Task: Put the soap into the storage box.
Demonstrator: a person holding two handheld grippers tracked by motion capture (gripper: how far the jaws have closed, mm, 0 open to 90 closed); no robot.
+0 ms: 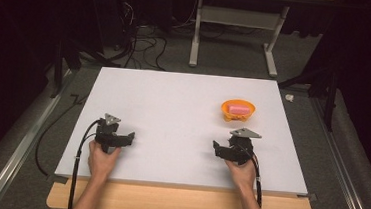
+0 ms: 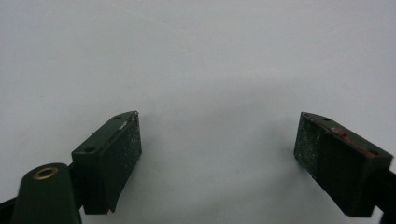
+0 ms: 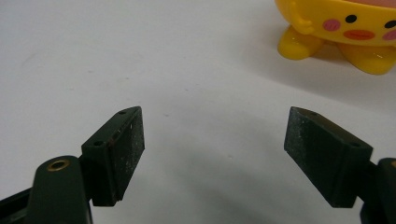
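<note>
On the white bench (image 1: pixel 171 128) I have both tools resting near the front edge, the left gripper (image 1: pixel 129 138) well off to the left with its fingers (image 2: pixel 116 158) spread wide over bare surface, nothing between them. The right gripper (image 1: pixel 216 148) sits just short of the little yellow bowl (image 1: pixel 237 109), which stands on stubby feet toward the right of the bench with a pink object (image 1: pixel 239 109) lying inside it; in the right gripper view the bowl's painted face and feet (image 3: pixel 343 32) are up at the top right, apart from my open fingers (image 3: pixel 123 149), which hold nothing. I judge the step in hand to be the reach for that bowl or its pink contents with the right tool. To do it well I would swing the right gripper toward its own right until the bowl sits centred between the fingers, keep them wide, then come in from above the rim rather than pushing along the bench, since a light bowl on small feet will likely skid or tip if nudged sideways. The left tool can stay put, ready to steady the bowl if needed.
</note>
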